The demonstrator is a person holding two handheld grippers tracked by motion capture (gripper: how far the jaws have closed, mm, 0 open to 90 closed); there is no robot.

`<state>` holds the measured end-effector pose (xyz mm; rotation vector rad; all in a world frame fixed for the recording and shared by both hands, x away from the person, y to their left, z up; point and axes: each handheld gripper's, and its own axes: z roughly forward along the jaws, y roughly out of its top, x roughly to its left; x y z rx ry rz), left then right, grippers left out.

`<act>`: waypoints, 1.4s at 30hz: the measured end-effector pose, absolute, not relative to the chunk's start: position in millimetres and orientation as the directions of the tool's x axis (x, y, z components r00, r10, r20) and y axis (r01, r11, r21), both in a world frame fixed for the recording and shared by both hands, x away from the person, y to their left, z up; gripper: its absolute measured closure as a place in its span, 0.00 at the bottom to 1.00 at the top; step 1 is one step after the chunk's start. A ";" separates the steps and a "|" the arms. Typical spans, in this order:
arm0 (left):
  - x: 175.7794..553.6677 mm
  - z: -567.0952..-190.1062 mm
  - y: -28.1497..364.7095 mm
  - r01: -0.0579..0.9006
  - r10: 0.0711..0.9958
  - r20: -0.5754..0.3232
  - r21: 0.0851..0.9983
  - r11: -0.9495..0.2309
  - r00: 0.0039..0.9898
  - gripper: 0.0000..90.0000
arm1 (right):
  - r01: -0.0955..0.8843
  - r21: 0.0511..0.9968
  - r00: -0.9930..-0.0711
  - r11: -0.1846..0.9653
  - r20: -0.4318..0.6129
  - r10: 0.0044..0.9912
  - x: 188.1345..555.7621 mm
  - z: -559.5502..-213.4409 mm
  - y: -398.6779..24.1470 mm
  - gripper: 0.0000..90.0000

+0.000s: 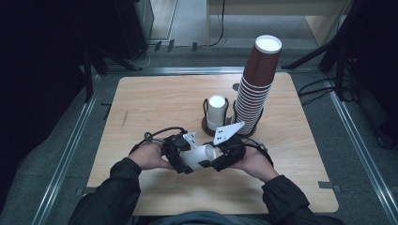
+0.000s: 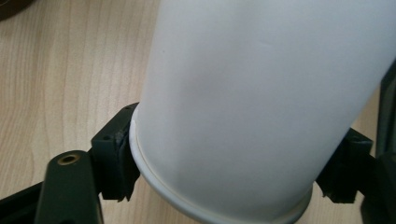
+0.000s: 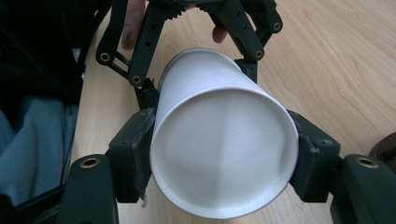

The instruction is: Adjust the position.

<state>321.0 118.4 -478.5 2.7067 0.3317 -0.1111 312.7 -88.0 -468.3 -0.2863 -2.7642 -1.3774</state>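
A white paper cup (image 1: 199, 154) lay on its side above the worktop (image 1: 155, 101), held between the two grippers near the person's edge. The left gripper (image 1: 184, 160) had its fingers (image 2: 112, 158) on either side of the cup's narrow bottom end, the rim of the base sitting right between them and pressed against the pads; the fingers stood at a middling width, closed on that end. The right gripper (image 1: 211, 161) took the opposite, open end: in the right gripper view its fingers (image 3: 133, 154) clamped the wide mouth from both sides, set fairly wide apart to fit it. The cup's body spanned the gap from one pair of fingers to the other. Beyond the fingers, farther across the worktop, a wire holder (image 1: 206, 123) carried another white cup (image 1: 216, 110), and just beside it rose a tall stack of brown cups (image 1: 256, 84).
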 end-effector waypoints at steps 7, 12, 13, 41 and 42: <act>323.6 -474.0 122.5 0.282 0.262 -0.106 0.426 -0.860 0.959 0.04 | 0.192 0.798 -0.980 0.572 0.122 0.158 314.7 -466.3 -94.3 0.38; 324.0 -469.6 130.6 0.301 0.274 -0.127 0.468 -0.831 0.953 0.04 | 0.200 0.800 -0.977 0.565 0.123 0.171 316.8 -468.1 -98.6 0.37; 324.2 -468.7 132.6 0.304 0.278 -0.125 0.475 -0.826 0.952 0.04 | 0.203 0.799 -0.977 0.566 0.126 0.173 316.8 -468.0 -99.5 0.37; 322.7 -454.1 144.4 0.314 0.237 -0.208 0.701 -0.641 0.949 0.04 | 0.251 0.895 -0.966 0.369 0.206 0.156 318.6 -459.4 -120.4 0.37; 322.2 -454.6 142.8 0.311 0.234 -0.208 0.703 -0.639 0.950 0.04 | 0.253 0.896 -0.966 0.365 0.211 0.150 318.4 -459.3 -119.9 0.37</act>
